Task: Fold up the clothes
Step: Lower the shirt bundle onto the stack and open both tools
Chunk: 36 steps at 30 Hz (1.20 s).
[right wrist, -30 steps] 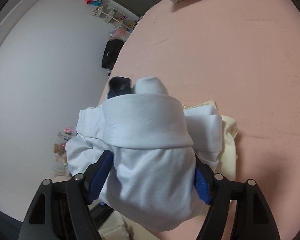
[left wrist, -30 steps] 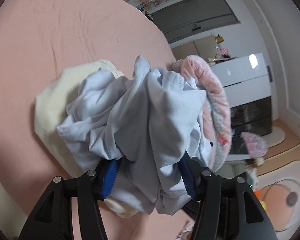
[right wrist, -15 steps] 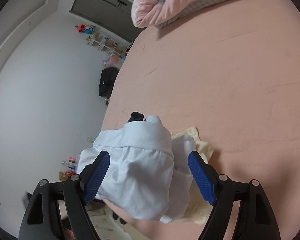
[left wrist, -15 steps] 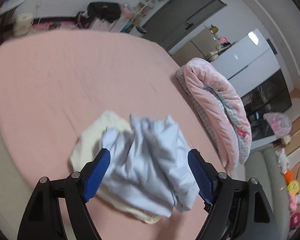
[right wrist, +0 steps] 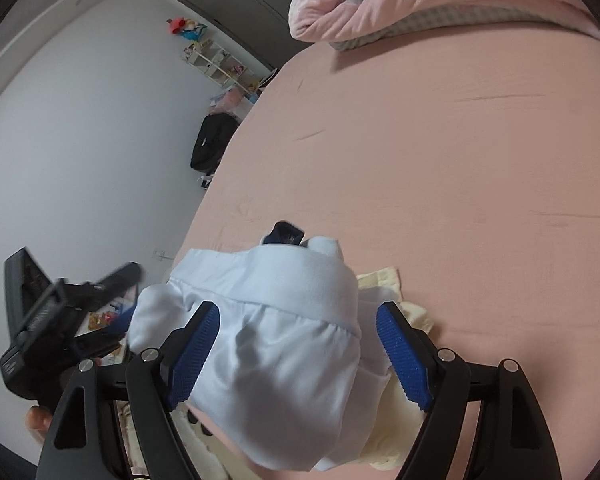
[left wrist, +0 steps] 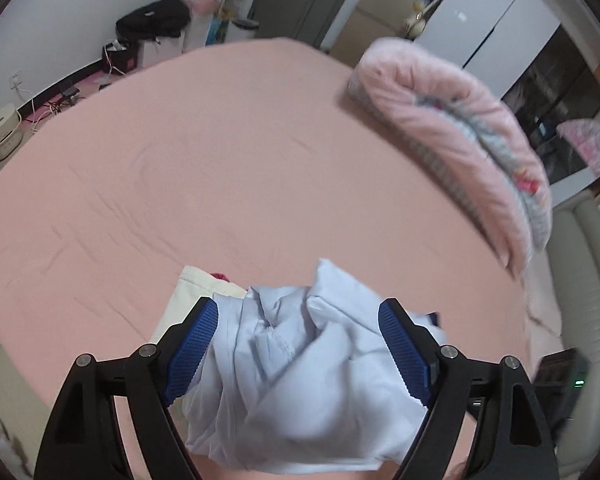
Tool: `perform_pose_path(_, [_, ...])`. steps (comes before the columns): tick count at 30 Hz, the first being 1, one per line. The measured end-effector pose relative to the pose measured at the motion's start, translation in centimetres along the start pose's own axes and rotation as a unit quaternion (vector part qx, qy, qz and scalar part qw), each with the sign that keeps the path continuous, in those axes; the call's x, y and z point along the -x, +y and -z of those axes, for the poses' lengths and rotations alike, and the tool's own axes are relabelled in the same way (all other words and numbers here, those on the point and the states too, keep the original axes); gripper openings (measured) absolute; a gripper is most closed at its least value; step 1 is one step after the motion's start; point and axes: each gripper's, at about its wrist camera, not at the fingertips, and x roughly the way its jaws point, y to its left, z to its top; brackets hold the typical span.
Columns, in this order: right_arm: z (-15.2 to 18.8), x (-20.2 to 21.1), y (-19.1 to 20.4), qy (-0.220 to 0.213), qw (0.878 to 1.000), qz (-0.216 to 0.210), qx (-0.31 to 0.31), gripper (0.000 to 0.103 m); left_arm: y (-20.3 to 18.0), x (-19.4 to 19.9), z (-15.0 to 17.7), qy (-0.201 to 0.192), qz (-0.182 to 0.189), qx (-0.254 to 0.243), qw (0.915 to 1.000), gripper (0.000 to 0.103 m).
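Nearest: your left tool (left wrist: 298, 346) is opening and your right tool (right wrist: 298, 352) stands wide, both empty above the pale blue garment (right wrist: 284, 352). It sits atop a cream garment (right wrist: 396, 412) at the pink bed's (left wrist: 220, 168) near edge; a brushing pad could unroll it or tip it off. Farther: bare sheet up to the pink quilt (left wrist: 460, 128).

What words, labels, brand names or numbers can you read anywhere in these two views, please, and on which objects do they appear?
None can be read in either view.
Light blue garment: no print or tag is visible.
Cream garment under it: plain.
Black bag by the wall: any logo is too small and blurred.
Shelf items: too small to read.
Left gripper body: only a green light, no text.
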Motion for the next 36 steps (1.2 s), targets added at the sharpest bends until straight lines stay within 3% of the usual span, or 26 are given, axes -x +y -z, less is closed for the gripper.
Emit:
perform_pose_path(5, [-0.2,0.5,-0.3,-0.01,1.0,0.001,-0.001,0.081,0.7,-1.2,0.4,0.018,0.007,0.009,0.9998,0.082])
perform_pose_path(9, [-0.3,-0.5,-0.6,-0.008,1.0,0.01,-0.004,0.081,2.1,-2.2,1.0,0.053,-0.011,0.03,0.9981,0.082])
perform_pose_path(15, [0.0,-2.2,-0.6,0.006,1.0,0.005,-0.017,0.081,5.7,-2.7,2.8,0.068,0.046,0.098,0.9918,0.083])
perform_pose_path(18, [0.5,-3.0,-0.7,0.012,1.0,0.0,-0.023,0.081,6.8,-2.7,3.9,0.066,0.063,0.11,0.9897,0.085])
perform_pose_path(28, [2.0,-4.9,-2.0,0.045,0.998,0.04,-0.035,0.086,6.7,-3.1,5.1,0.047,0.038,0.102,0.993,0.1])
perform_pose_path(36, [2.3,-4.9,-1.9,0.044,0.998,0.028,-0.035,0.091,6.9,-2.3,5.2,0.038,0.035,0.115,0.992,0.101])
